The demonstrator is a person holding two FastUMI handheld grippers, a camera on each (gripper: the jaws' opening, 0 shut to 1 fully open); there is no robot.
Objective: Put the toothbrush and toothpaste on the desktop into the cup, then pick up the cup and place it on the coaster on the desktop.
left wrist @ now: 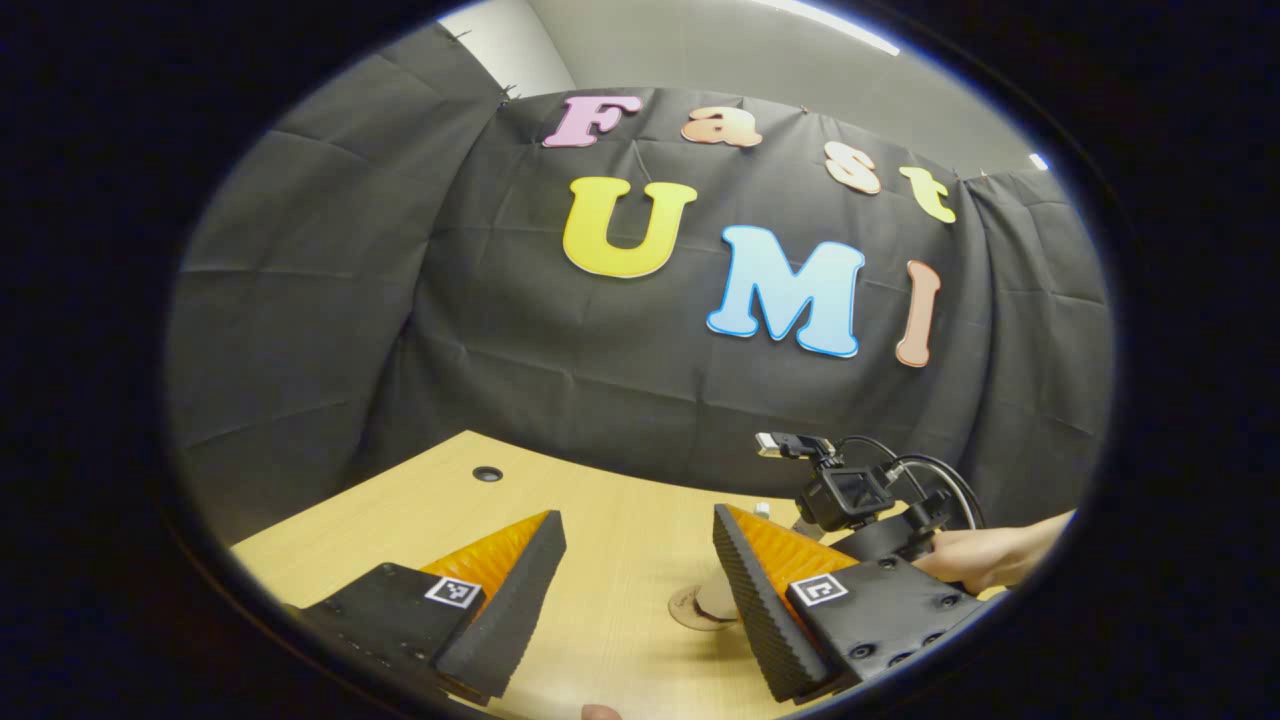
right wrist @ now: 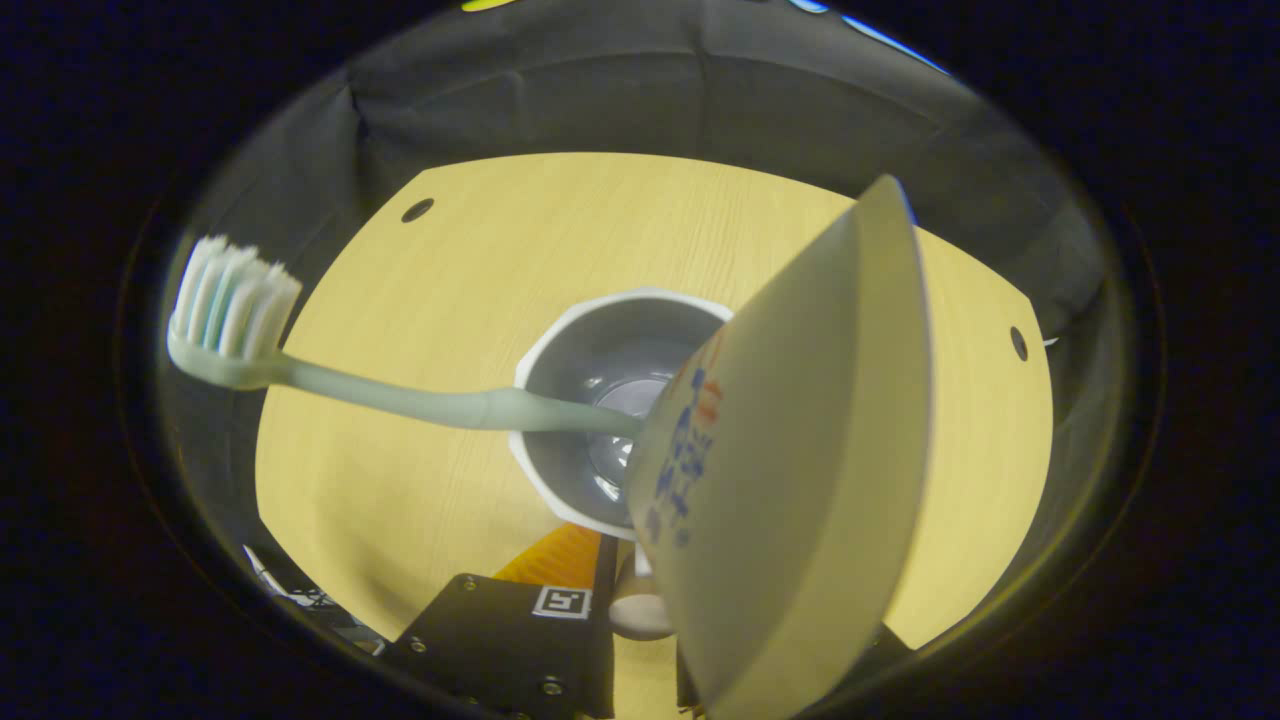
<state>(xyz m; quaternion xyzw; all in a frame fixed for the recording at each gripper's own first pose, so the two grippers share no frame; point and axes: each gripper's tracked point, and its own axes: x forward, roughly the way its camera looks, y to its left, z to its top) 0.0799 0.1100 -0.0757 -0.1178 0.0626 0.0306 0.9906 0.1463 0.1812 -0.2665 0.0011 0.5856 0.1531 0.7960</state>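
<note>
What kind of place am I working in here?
Likely a recording booth, not a real bathroom: a light wooden desk with cable holes, black cloth hung behind it, and a cup holding a toothbrush and toothpaste.

Desktop (right wrist: 420, 480): pale yellow-tan wood grain with fine straight lines, two small dark round holes near its far edge. Cup (right wrist: 575, 350): white rim, grey glossy interior with bright highlights at the bottom. Toothbrush (right wrist: 400, 400): pale mint-green translucent handle, bristles white with light blue-green tufts. Toothpaste (right wrist: 800, 450) tube: off-white to cream, blue and orange-red printing along one side. Coaster (left wrist: 690, 605): light tan, close to the desktop's tone, with a thin darker brown outline. Booth wall cloth (left wrist: 400, 300): black, creased in a grid of fold lines
</note>
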